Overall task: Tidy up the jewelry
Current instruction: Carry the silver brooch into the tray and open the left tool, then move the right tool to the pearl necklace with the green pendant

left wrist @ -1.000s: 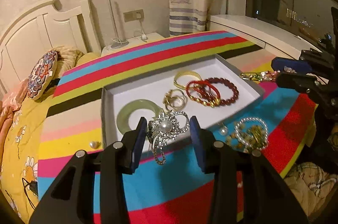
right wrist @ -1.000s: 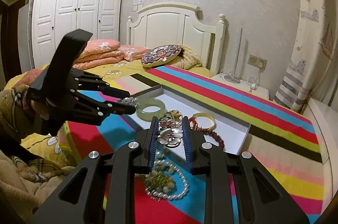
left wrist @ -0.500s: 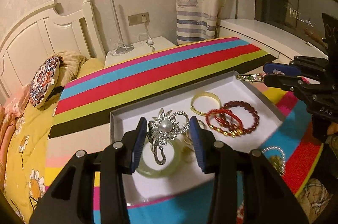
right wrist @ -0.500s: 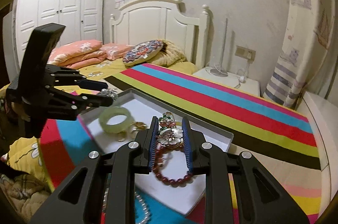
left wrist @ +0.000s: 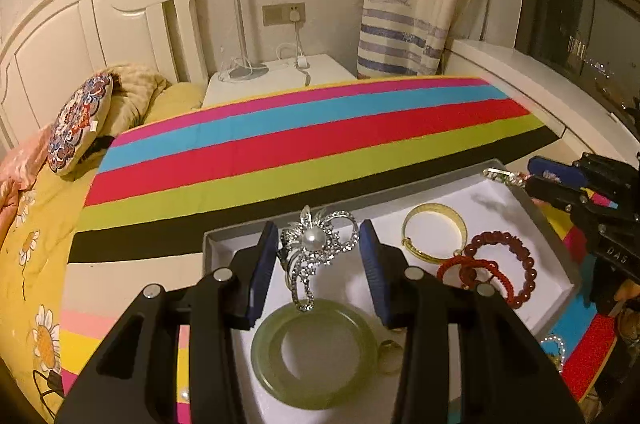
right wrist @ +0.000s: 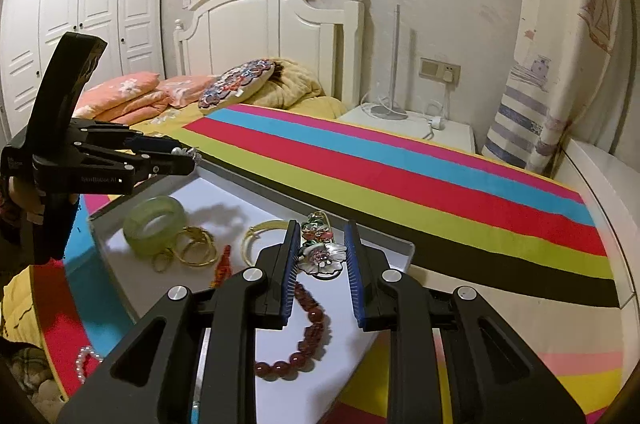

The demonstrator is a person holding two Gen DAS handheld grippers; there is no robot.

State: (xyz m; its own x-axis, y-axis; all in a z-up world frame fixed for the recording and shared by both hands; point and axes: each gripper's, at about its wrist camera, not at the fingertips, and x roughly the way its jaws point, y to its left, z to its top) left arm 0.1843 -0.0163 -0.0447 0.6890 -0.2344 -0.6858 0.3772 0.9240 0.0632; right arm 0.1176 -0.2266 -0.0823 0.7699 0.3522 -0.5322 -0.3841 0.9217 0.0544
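My left gripper [left wrist: 319, 249] is shut on a silver pearl brooch [left wrist: 316, 248] and holds it above the near left part of the white tray [left wrist: 524, 200]. In the tray lie a green jade bangle [left wrist: 316, 356], a gold bangle [left wrist: 434, 232], red bead bracelets [left wrist: 492, 268] and gold rings [right wrist: 196, 250]. My right gripper [right wrist: 321, 254] is shut on a flower brooch [right wrist: 322, 252] over the tray's right side [right wrist: 408, 248]. The left gripper shows at the left in the right wrist view [right wrist: 176, 160]; the right one shows at the right in the left wrist view [left wrist: 516, 180].
The tray sits on a striped cloth [left wrist: 320, 140] on a bed. A pearl necklace [right wrist: 86, 358] lies on the cloth outside the tray. A nightstand [left wrist: 276, 80], headboard [left wrist: 80, 36] and pillows [right wrist: 236, 84] stand behind.
Both grippers have moved forward over the tray, each carrying its brooch. The pearl pile on the cloth has dropped behind them.
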